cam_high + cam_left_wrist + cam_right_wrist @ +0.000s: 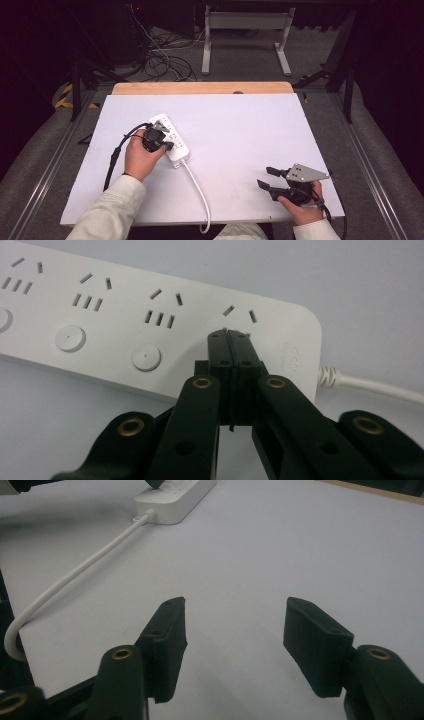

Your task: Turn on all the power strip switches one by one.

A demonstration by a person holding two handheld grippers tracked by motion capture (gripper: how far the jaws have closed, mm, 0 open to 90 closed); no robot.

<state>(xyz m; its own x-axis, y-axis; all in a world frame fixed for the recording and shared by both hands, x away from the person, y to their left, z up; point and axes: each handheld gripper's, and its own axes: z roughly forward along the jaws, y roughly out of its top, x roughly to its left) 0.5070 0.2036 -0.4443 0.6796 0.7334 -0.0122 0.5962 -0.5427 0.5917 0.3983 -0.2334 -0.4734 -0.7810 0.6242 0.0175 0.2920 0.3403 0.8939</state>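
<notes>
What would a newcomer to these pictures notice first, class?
The white power strip lies left of centre on the white table, its cord trailing toward the near edge. The left gripper, jaws shut, presses its tips on the strip's end socket. The right gripper rests open at the near right.

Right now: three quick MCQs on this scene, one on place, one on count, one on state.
1. Where are the left gripper tips?
A on the power strip by its cord end
B on the cord
C on bare table

2. How many round buttons show on the strip in the left gripper view?
A one
B three
C five

3. How does the right gripper stand?
A shut on the cord
B open, empty
C shut, empty

A: shut tips meet the strip's last socket.
B: three buttons show.
B: jaws apart over the table.
</notes>
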